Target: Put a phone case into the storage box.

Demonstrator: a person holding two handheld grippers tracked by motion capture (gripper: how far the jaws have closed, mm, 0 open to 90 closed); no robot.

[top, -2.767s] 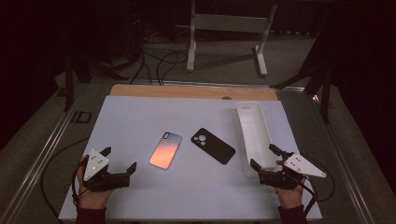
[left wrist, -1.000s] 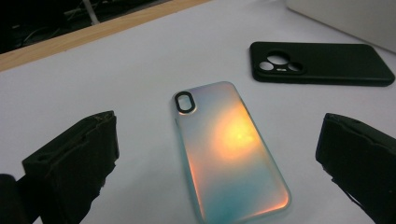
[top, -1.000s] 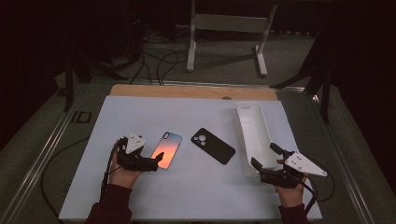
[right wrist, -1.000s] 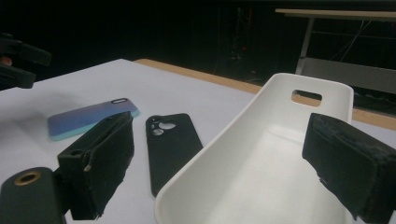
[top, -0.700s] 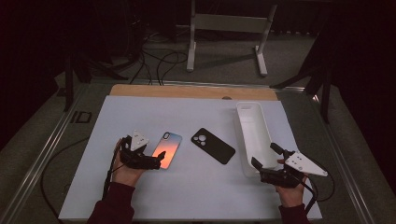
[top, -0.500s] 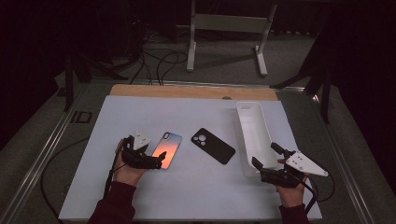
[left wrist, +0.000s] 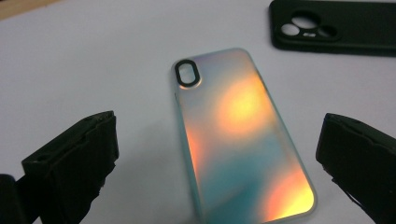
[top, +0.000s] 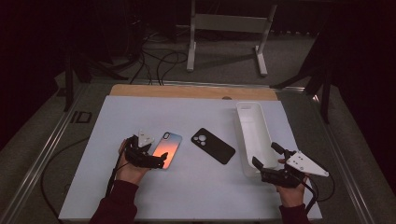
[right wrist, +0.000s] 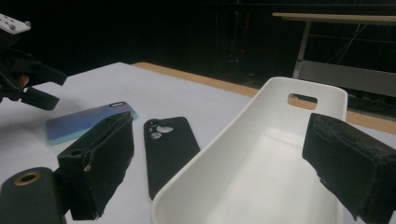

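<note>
An iridescent orange-blue phone case (top: 166, 144) lies back up on the white mat, left of centre. My left gripper (top: 156, 151) is open at its near end. In the left gripper view the case (left wrist: 238, 130) lies between the two spread jaws of that gripper (left wrist: 219, 140), which do not touch it. A black phone case (top: 213, 145) lies to its right, also back up. My right gripper (top: 265, 155) is open at the near end of a long white tray (top: 254, 135). In the right gripper view its jaws straddle the empty tray's near wall (right wrist: 196, 186).
The white mat (top: 196, 196) covers a wooden tabletop whose far edge (top: 187, 91) shows. The black case (left wrist: 345, 32) lies just beyond the iridescent one. The right gripper view shows the black case (right wrist: 168, 149), the iridescent case (right wrist: 79, 122) and the left gripper (right wrist: 28, 84). Cables and a metal stand (top: 224, 28) lie beyond the table.
My left gripper has moved from the front left of the mat right and forward to the iridescent case, and now has its open jaws around the near end. The right gripper has hardly moved.
</note>
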